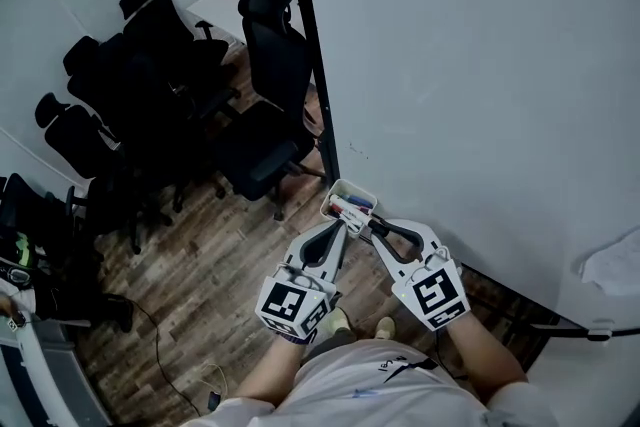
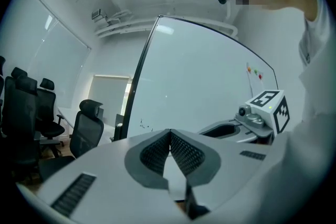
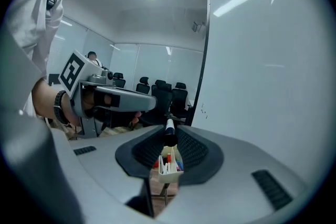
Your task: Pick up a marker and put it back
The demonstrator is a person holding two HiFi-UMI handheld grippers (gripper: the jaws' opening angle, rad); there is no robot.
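Note:
A small white tray (image 1: 360,191) holding several markers hangs at the whiteboard's lower left edge. Both grippers sit just below it. My right gripper (image 1: 369,226) is shut on a marker (image 3: 169,129) with a white body and a black cap, pinched upright at the jaw tips. Through the gap below the jaws, the right gripper view shows the tray (image 3: 167,174) with red and blue markers. My left gripper (image 1: 345,224) is beside it. Its jaws (image 2: 170,135) are shut tip to tip with nothing between them.
The large whiteboard (image 1: 470,65) fills the right side, framed by a dark post (image 1: 312,65). Several black office chairs (image 1: 170,105) stand on the wooden floor to the left. A cloth (image 1: 612,267) hangs at the board's lower right.

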